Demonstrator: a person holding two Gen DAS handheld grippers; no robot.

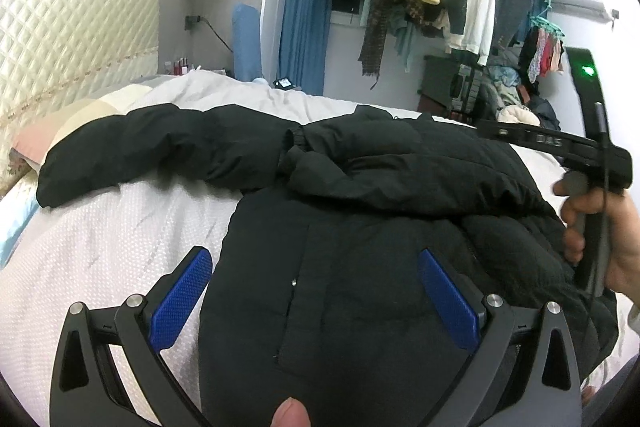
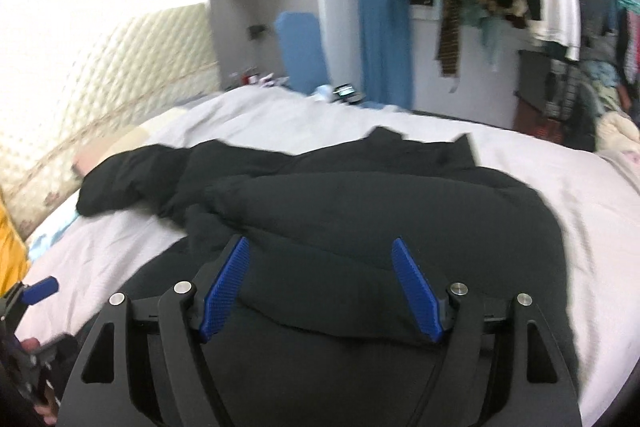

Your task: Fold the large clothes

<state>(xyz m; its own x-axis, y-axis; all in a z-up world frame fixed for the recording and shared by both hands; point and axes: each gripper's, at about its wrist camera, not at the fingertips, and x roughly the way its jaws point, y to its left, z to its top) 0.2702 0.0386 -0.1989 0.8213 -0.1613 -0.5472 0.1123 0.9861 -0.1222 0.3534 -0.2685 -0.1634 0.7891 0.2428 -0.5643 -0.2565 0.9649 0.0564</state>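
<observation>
Black puffer jacket (image 1: pixel 360 267) on bed (image 1: pixel 100 247): soft, bulky, slick shell, so pinch the outstretched sleeve's cuff (image 1: pixel 52 187); both hand-held grippers, left (image 1: pixel 316 303) and right (image 2: pixel 320 291), open, holding nothing.

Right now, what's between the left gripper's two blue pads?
Only the black jacket, lying below the open left gripper, unpinched; the left wrist view shows it.

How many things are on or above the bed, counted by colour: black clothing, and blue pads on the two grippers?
Black jacket: 1
Blue pads on the left gripper: 2
Blue pads on the right gripper: 2
Total: 5
</observation>
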